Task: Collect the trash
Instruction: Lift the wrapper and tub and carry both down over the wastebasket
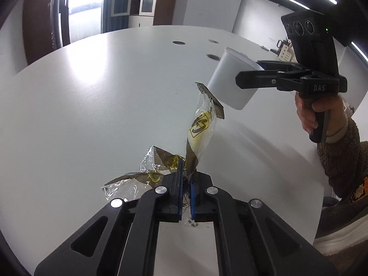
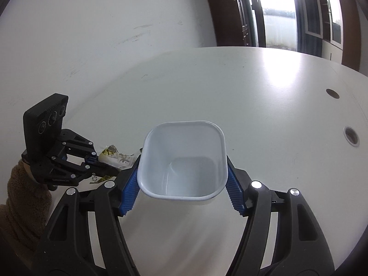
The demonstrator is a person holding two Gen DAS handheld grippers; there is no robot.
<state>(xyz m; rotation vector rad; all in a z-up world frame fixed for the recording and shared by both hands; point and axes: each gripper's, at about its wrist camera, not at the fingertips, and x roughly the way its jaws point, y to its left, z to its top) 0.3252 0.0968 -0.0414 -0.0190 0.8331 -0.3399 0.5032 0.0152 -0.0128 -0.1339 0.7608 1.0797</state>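
Observation:
A crumpled clear plastic wrapper [image 1: 201,128] with yellow and brown print sticks up from my left gripper [image 1: 186,177], whose blue pads are shut on its lower end. More of the wrapper [image 1: 138,179] trails onto the white table to the left. My right gripper [image 2: 182,177] is shut on a white square plastic tub [image 2: 181,161], empty inside and held off the table. In the left wrist view the tub [image 1: 232,80] hangs just right of the wrapper's top. From the right wrist view, the left gripper [image 2: 103,161] with the wrapper [image 2: 115,156] sits left of the tub.
The round white table [image 1: 92,103] has several dark cable holes [image 1: 179,43] toward its far side. A person's hand [image 1: 308,117] in a brown fleece sleeve holds the right gripper's handle. A wall and a glass door stand beyond the table.

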